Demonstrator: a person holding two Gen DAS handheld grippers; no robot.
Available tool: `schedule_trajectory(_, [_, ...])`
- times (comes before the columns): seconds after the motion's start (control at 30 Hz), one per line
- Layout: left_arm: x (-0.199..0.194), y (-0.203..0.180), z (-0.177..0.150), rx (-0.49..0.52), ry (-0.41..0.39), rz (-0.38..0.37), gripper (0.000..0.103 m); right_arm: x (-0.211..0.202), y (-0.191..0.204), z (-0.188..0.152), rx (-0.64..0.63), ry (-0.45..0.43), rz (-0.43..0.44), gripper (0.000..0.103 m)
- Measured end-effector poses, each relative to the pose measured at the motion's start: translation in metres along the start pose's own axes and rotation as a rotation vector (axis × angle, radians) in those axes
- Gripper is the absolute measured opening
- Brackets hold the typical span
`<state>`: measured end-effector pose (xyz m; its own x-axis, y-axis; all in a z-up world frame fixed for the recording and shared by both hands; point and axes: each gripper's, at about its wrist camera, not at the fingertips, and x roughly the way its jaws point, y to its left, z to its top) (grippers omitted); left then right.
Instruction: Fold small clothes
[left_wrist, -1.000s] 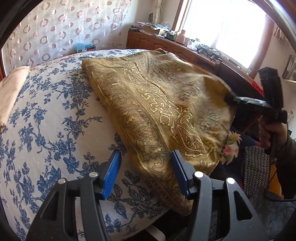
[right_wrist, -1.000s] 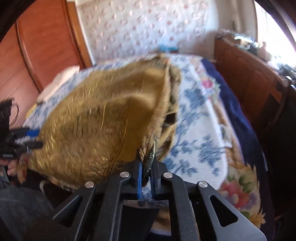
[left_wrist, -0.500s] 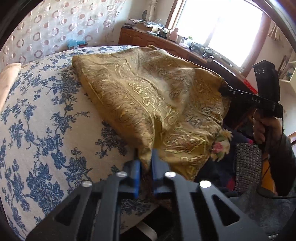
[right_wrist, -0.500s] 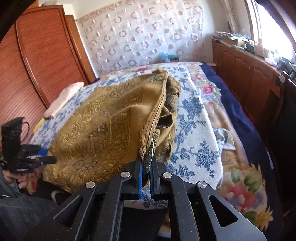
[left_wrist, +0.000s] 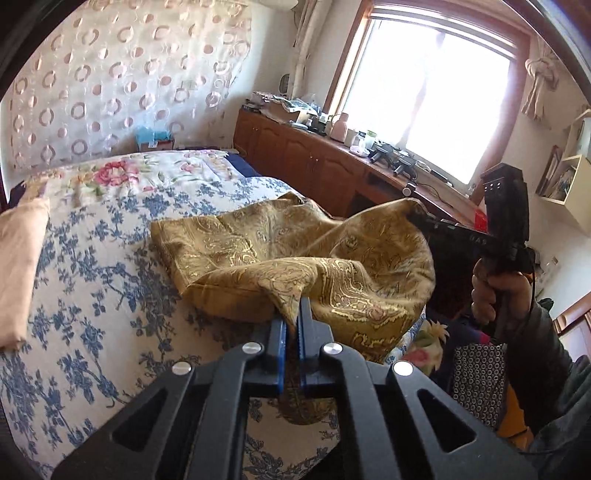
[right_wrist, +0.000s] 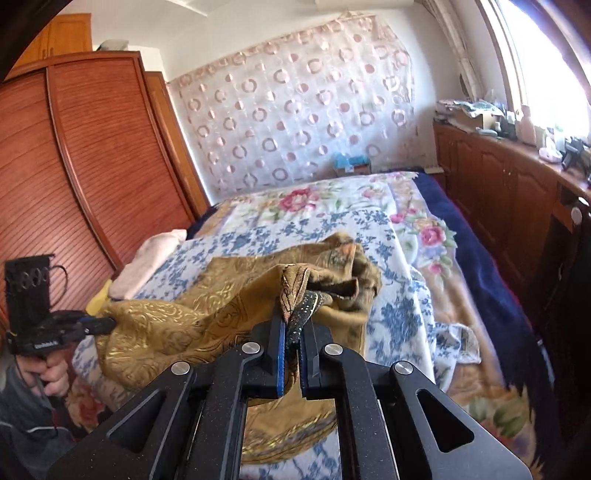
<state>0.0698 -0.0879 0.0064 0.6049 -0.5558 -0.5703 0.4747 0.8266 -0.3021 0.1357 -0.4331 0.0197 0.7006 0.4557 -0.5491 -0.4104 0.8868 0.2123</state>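
A gold paisley cloth (left_wrist: 258, 254) lies across the blue-flowered bedspread (left_wrist: 92, 295), its near edge lifted off the bed. My left gripper (left_wrist: 291, 321) is shut on the cloth's near corner. Off to the right in the left wrist view, the right gripper (left_wrist: 413, 214) pinches the other raised corner, so the cloth sags between the two. In the right wrist view the same cloth (right_wrist: 184, 317) bunches up, my right gripper (right_wrist: 291, 328) is shut on its dark-lined edge, and the left gripper (right_wrist: 107, 323) holds the far corner at the left.
A folded peach cloth (left_wrist: 18, 266) lies at the bed's left edge. A wooden cabinet (left_wrist: 314, 162) cluttered with small items runs under the window on the right. A tall wooden wardrobe (right_wrist: 74, 166) stands left of the bed. A person's hand (left_wrist: 495, 291) grips the right handle.
The left gripper closed on the cloth's near corner. Both grippers then rose, lifting the near edge off the bed so the cloth now sags between them.
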Motion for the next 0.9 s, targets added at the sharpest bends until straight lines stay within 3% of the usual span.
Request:
schedule_trajectory(0.37, [0.01, -0.003, -0.026, 0.006, 0.049, 0.01, 0.001, 0.028, -0.011, -0.072, 0.055, 0.172, -0.047, 0.006])
schedule_trajectory(0.5, [0.01, -0.005, -0.029, 0.007, 0.051, 0.015, 0.001, 0.035, -0.019, -0.088, 0.103, 0.2, -0.104, 0.043])
schedule_trajectory(0.63, [0.011, -0.004, -0.031, 0.001, 0.056, 0.015, 0.001, 0.037, -0.02, -0.094, 0.119, 0.204, -0.102, 0.049])
schedule_trajectory(0.8, [0.014, -0.004, -0.033, -0.003, 0.062, 0.012, 0.001, 0.045, -0.006, -0.093, 0.101, 0.218, -0.051, 0.051])
schedule_trajectory(0.9, [0.016, -0.006, -0.033, -0.001, 0.064, 0.008, 0.001, 0.048, -0.002, -0.094, 0.089, 0.225, -0.02, 0.038])
